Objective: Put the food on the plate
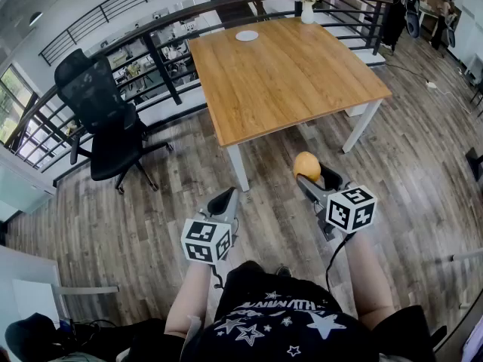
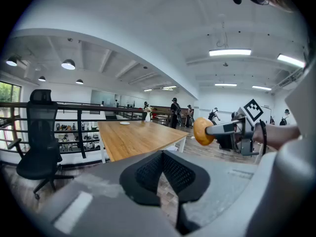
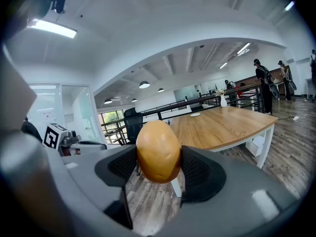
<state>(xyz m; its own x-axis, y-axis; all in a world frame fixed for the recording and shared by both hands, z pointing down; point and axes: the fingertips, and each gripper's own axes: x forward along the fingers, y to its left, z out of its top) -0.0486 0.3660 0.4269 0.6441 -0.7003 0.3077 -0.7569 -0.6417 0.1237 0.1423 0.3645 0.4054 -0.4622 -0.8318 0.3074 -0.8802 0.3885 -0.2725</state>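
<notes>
Food (image 3: 158, 152) pinched in the right gripper (image 1: 315, 178), held in the air just short of the table (image 1: 287, 74).
The right gripper's jaws are spread wide around a rounded, golden-orange piece of food, and both black pads press its sides, so it's gripped firmly out over the wooden floor off the table's near corner. The left gripper (image 1: 225, 199) hovers level with it, also on the near side of the table, its jaws pressed together pad to pad. Over on the table, the white plate (image 1: 247, 35) lies flat near the far edge, well apart from the food. Just beside the table's far corner stands a white vase (image 1: 307, 12) holding pale flowers. A black office chair (image 1: 106, 119) is parked off the table's left side.
</notes>
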